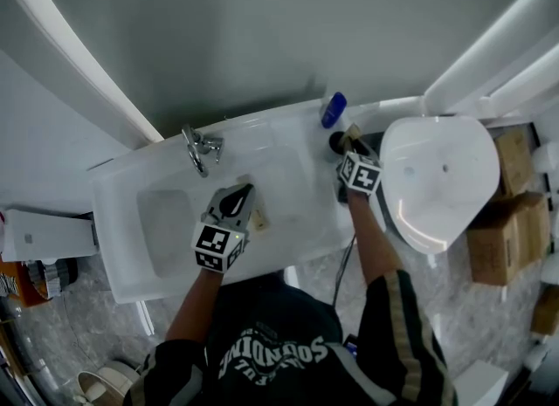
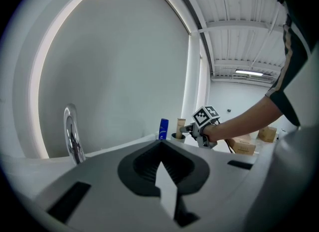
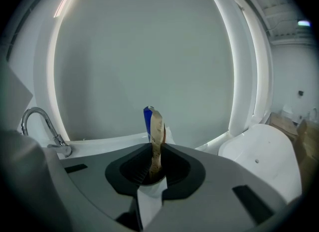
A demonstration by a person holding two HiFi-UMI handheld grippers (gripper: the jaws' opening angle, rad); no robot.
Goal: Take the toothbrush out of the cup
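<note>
A tan toothbrush (image 3: pixel 155 136) stands upright between the jaws of my right gripper (image 3: pixel 155 162), which are shut on its handle. In the head view this gripper (image 1: pixel 348 147) is at the dark cup (image 1: pixel 336 142) on the back right corner of the white sink (image 1: pixel 122 221). The left gripper view shows the cup (image 2: pixel 177 136) with the toothbrush (image 2: pixel 181 126) rising from it beside the right gripper (image 2: pixel 190 128). My left gripper (image 1: pixel 234 202) hovers over the basin, shut, with nothing between its jaws (image 2: pixel 160 148).
A blue bottle (image 1: pixel 333 109) stands just behind the cup. The chrome faucet (image 1: pixel 199 147) is at the back of the sink, left of centre. A white toilet lid (image 1: pixel 437 177) lies right of the sink, with cardboard boxes (image 1: pixel 507 212) beyond it.
</note>
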